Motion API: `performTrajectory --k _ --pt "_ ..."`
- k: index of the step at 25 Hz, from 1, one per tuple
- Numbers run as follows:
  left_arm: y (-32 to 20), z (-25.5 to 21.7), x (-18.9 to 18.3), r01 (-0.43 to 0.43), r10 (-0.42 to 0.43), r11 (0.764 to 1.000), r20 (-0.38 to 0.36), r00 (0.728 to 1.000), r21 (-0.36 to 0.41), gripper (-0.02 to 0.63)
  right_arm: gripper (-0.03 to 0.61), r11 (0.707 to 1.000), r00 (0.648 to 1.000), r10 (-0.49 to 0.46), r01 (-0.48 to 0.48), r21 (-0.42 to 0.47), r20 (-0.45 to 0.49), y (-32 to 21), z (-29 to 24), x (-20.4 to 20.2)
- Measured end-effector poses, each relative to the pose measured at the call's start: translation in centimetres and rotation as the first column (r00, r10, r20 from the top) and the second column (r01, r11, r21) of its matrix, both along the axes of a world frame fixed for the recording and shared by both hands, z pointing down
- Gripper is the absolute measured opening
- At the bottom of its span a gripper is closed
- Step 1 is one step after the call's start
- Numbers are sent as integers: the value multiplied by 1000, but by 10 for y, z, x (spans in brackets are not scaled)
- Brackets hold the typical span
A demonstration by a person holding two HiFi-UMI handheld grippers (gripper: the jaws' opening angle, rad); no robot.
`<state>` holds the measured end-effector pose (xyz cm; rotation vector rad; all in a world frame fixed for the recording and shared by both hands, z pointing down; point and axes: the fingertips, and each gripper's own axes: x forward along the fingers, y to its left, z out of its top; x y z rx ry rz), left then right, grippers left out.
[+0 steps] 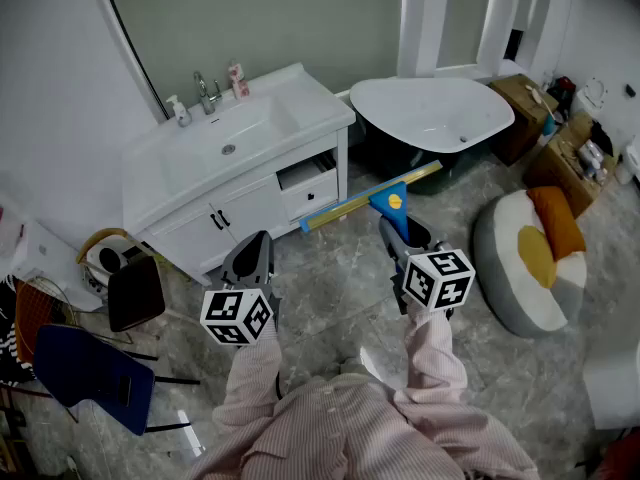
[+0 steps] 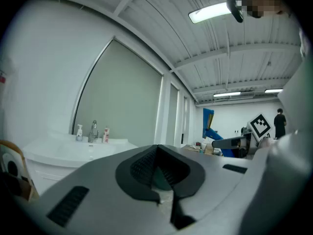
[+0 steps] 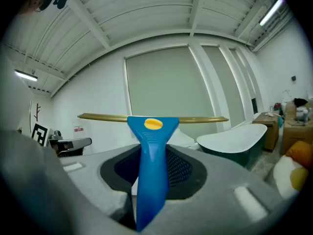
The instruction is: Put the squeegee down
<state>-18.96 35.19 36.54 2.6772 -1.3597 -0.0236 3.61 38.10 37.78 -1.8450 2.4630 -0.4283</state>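
Observation:
The squeegee (image 1: 391,200) has a blue handle with a yellow spot and a long gold blade. My right gripper (image 1: 403,236) is shut on the handle and holds it in the air above the floor, between the vanity and the bathtub. In the right gripper view the handle (image 3: 151,151) stands up between the dark pads of my right gripper (image 3: 154,168), with the blade (image 3: 98,117) level across the top. My left gripper (image 1: 254,260) hovers to the left with nothing in it. The left gripper view shows my left gripper (image 2: 159,169) with its pads together and the squeegee (image 2: 209,124) far off to the right.
A white vanity (image 1: 150,183) with a sink, a tap and small bottles stands ahead on the left, one drawer (image 1: 308,180) pulled out. A white bathtub (image 1: 430,113) sits ahead on the right. A grey and orange cushion (image 1: 535,253) lies right. Chairs (image 1: 135,293) stand left.

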Motion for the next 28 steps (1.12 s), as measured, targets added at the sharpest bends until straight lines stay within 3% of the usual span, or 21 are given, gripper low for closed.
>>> performTrajectory --k 28 --pt "-29 5 14 70 -70 997 1 998 -15 2 124 999 998 -33 34 -16 57 -44 16 31"
